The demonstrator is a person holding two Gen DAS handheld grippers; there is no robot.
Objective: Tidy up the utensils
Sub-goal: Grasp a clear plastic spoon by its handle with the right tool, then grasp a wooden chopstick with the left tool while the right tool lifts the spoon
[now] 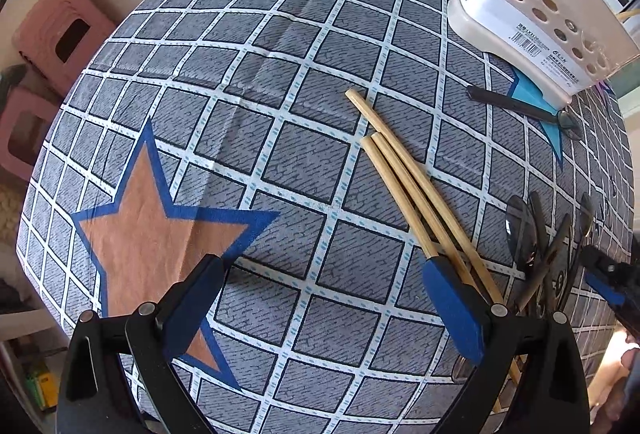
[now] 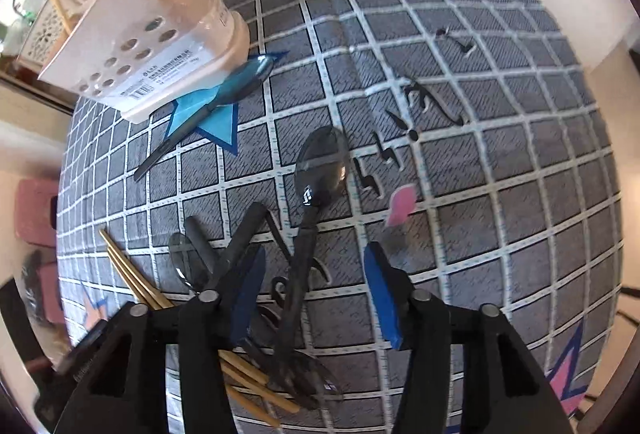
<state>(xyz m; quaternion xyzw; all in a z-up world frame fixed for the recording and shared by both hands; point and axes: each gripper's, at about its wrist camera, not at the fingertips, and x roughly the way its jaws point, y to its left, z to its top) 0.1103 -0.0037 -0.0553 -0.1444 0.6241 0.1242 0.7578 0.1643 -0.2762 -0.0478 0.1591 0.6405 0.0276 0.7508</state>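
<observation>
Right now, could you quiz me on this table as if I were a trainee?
1. True or false: the wooden chopsticks stand inside the beige utensil holder.
2. What lies between the open right tongs? A) a dark spoon B) a fork C) nothing
3. Fill in: the lone dark spoon beside the holder lies partly over a ____ star printed on the tablecloth.

Key:
1. False; they lie flat on the cloth, next to the open left tongs.
2. A; a dark spoon runs between the pads, which do not press on it.
3. Blue.
</observation>
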